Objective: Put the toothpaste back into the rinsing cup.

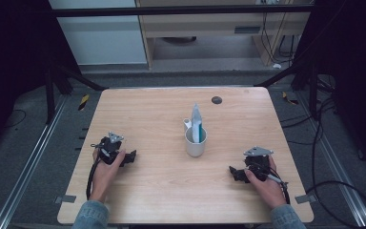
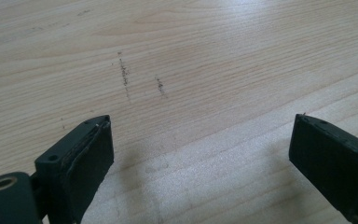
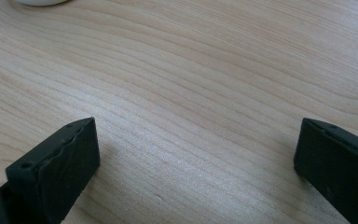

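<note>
A white mug [image 1: 195, 142] stands near the middle of the wooden table [image 1: 162, 109], with a white and teal tube [image 1: 197, 123] upright inside it. My left gripper [image 1: 132, 156] rests low on the table at the left, well away from the mug. In the left gripper view my left gripper [image 2: 200, 154] is open, with bare wood between its black jaws. My right gripper [image 1: 232, 172] lies on the table at the right, pointing toward the centre. The right gripper view shows my right gripper [image 3: 198, 154] open over bare wood, and the mug's base [image 3: 39, 2] peeks in at the top left.
A small dark round disc [image 1: 216, 100] lies near the table's far edge. Faint dark scuff marks [image 2: 126, 77] streak the wood ahead of the left gripper. Black frame legs and cables stand on the floor around the table.
</note>
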A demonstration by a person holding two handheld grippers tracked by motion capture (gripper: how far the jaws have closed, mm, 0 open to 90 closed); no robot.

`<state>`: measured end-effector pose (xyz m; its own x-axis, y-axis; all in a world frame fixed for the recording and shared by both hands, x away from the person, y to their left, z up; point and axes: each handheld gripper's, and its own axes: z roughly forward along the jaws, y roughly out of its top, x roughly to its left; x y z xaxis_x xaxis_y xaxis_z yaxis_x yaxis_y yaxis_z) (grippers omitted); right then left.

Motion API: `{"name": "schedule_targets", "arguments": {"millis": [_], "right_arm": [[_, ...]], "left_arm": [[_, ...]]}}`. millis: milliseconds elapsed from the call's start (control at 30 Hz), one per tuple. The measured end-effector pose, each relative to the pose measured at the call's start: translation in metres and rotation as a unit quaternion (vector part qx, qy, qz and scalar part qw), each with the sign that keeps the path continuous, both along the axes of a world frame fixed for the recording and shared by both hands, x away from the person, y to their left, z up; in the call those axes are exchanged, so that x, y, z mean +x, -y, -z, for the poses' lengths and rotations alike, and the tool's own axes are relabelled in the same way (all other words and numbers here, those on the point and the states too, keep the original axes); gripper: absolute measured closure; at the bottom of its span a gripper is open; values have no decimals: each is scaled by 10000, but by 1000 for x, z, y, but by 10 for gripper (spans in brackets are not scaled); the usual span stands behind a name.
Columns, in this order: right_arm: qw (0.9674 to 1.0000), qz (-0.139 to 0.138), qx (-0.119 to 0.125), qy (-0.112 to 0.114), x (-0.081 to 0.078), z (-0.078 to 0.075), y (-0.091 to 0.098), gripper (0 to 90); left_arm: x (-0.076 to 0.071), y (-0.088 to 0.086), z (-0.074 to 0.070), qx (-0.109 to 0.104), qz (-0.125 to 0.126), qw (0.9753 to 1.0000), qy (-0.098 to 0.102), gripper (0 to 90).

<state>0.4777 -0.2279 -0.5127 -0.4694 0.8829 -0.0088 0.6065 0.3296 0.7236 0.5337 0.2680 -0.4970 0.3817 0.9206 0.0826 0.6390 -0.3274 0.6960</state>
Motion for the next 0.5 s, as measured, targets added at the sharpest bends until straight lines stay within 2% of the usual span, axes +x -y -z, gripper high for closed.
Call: {"name": "schedule_targets", "arguments": {"millis": [133,267,300,500], "right_arm": [[10000,0,1,0,0,0,0,4],[10000,0,4,-3,0,0,0,4],[10000,0,4,-4,0,0,0,4],[10000,-2,0,0,0,0,0,4]], "left_arm": [[3,0,5,-65,-18,10000,-30,60],[7,-2,8,-294,-91,9995,-46,43],[7,-3,10,-321,-70,9995,2,33],[8,-3,10,-309,-33,9995,-22,1]]}}
